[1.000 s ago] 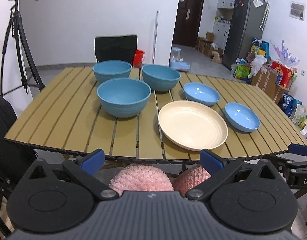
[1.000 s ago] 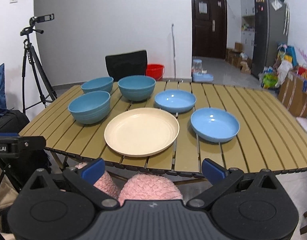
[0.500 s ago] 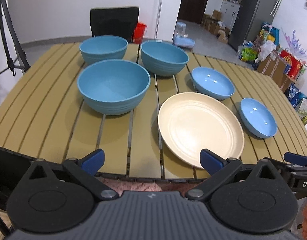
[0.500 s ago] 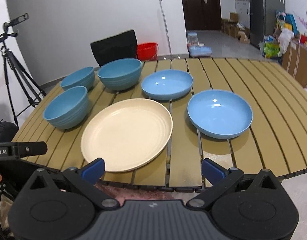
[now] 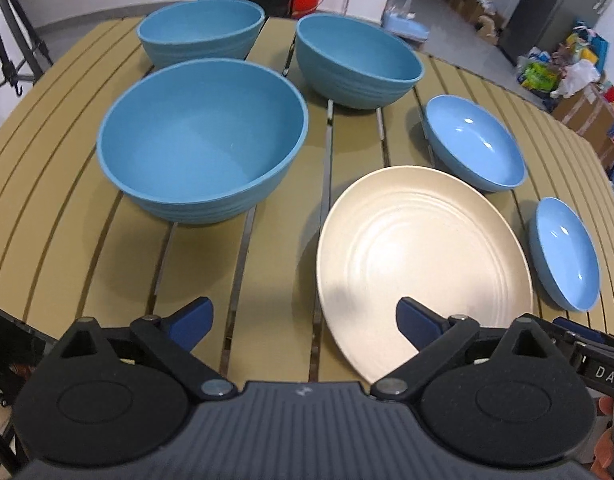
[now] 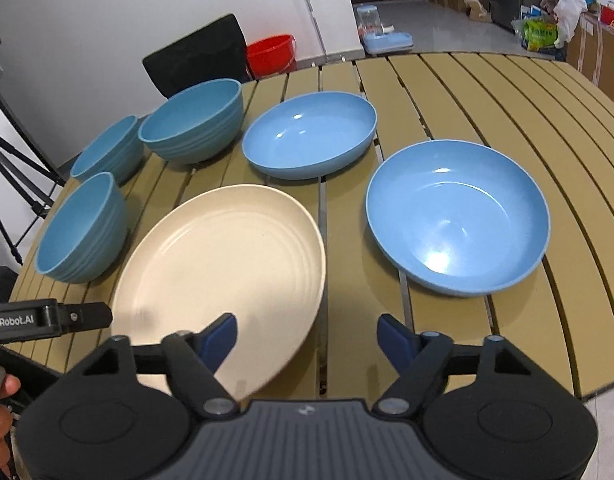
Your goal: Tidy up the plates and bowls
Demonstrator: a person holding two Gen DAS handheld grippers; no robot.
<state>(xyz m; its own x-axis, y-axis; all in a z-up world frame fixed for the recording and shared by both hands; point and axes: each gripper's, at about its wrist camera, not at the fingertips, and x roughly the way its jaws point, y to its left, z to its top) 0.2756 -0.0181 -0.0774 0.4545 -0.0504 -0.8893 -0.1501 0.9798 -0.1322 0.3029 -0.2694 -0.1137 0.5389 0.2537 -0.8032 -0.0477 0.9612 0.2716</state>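
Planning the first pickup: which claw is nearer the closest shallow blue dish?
Right. The right claw hangs open just short of the shallow blue dish; the left claw sits beyond the cream plate.

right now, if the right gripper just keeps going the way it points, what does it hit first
Most likely bare table, in the gap between the cream plate and the nearer shallow blue bowl. The right gripper is empty, its jaws just closing. Depth is unclear; drifting left, it would hit the plate's rim.

On table [image 5: 107, 280]: three bowls left, nearest [image 5: 203, 140] before two; plate [image 5: 423, 256] right of it; two dishes [image 5: 473, 142] farther right.
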